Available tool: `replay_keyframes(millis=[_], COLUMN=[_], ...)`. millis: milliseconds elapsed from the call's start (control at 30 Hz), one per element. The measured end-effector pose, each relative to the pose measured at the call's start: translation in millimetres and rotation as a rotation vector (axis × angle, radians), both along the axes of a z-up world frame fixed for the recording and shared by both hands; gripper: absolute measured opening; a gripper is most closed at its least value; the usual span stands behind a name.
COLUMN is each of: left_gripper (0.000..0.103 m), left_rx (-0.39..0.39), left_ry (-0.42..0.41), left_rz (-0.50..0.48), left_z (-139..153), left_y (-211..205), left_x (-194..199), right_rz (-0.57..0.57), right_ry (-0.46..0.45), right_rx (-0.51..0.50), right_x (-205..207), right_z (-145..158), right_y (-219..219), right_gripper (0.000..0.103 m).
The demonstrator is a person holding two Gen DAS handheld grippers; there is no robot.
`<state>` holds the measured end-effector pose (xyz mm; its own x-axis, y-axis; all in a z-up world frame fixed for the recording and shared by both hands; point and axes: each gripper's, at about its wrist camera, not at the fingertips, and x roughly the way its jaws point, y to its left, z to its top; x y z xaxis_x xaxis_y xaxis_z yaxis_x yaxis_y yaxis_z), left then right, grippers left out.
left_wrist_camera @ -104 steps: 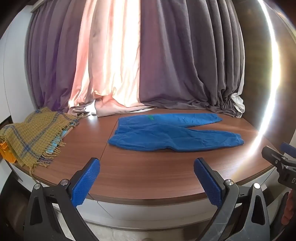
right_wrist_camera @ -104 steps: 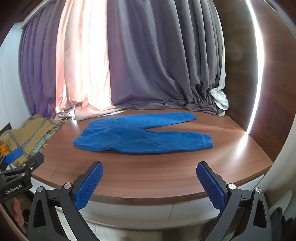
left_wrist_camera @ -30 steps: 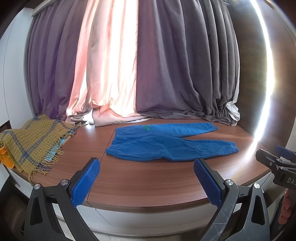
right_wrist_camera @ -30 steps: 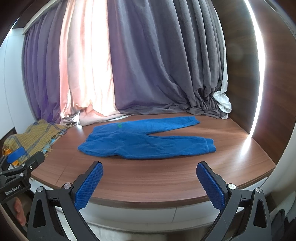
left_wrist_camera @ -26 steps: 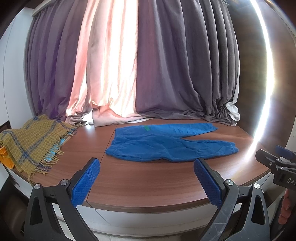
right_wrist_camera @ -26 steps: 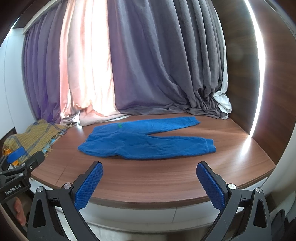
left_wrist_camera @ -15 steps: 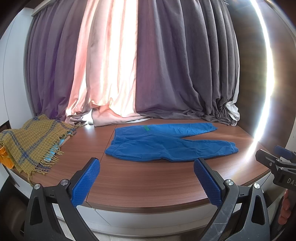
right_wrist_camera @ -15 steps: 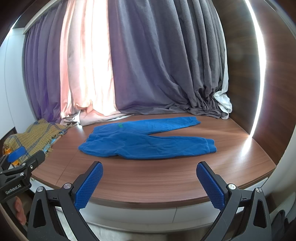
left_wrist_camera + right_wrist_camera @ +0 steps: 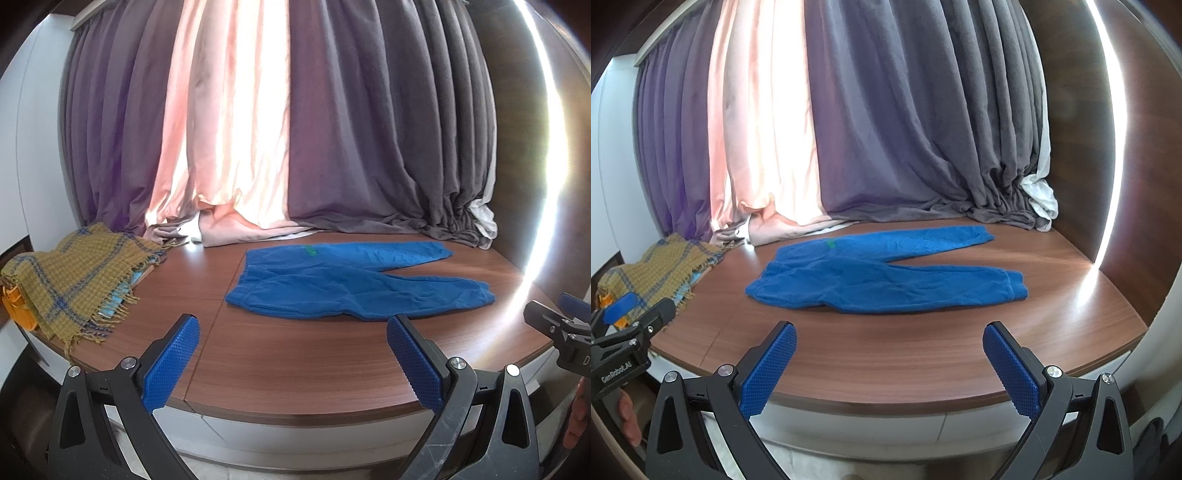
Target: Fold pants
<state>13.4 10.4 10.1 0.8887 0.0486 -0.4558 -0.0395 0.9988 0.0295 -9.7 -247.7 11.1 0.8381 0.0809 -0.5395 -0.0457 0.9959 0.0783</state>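
Observation:
Blue pants [image 9: 343,282] lie flat on the brown wooden table [image 9: 295,354], waistband to the left, both legs stretched to the right and slightly apart. They also show in the right wrist view [image 9: 882,275]. My left gripper [image 9: 293,360] is open and empty, held in front of the table's near edge. My right gripper [image 9: 888,363] is open and empty too, in front of the near edge and short of the pants. Each gripper shows at the edge of the other's view.
A yellow plaid blanket [image 9: 70,277] lies on the table's left end, over an orange object [image 9: 16,308]. Grey and pink curtains [image 9: 258,129] hang behind the table and bunch on its back edge. A wooden wall panel [image 9: 1126,147] stands at the right.
Both grippers have drifted slightly, staying open and in front of the table. The pants have not moved.

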Motion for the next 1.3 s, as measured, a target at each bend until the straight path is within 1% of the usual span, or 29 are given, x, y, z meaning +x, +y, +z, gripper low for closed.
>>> replay_keyframes(millis=[133,200,433,567,767,900,1033,1200,1300], left_gripper=[0.103,0.103,0.103,0.103,0.103,0.103,0.103,0.103,0.102], left_rx=[-0.008,-0.010,0.000,0.006,0.009,-0.003,0.006,0.005,0.002], left_ry=[0.026,0.046,0.098,0.136,0.186,0.221,0.244,0.290,0.319], left_rz=[0.007,0.004,-0.033,-0.078,-0.143,-0.151,-0.169,-0.146,-0.135], left_z=[-9,-16,-32,-44,-66,-79,-93,-110,-120], left_y=[9,15,37,51,66,77,77,79,77], left_x=[20,38,99,139,181,199,214,233,242], right_rz=[-0.007,-0.013,-0.047,-0.074,-0.145,-0.200,-0.222,-0.248,-0.276], right_ry=[0.019,0.032,0.084,0.108,0.133,0.146,0.189,0.214,0.238], right_rx=[-0.001,0.002,-0.002,-0.009,-0.030,-0.065,-0.075,-0.102,-0.084], right_x=[15,25,82,111,145,161,175,191,202], right_z=[-6,-9,-26,-34,-45,-54,-67,-84,-98], right_y=[4,8,29,43,65,76,80,78,68], right_gripper=[0.102,0.102,0.102,0.102,0.102,0.102,0.102,0.102,0.102])
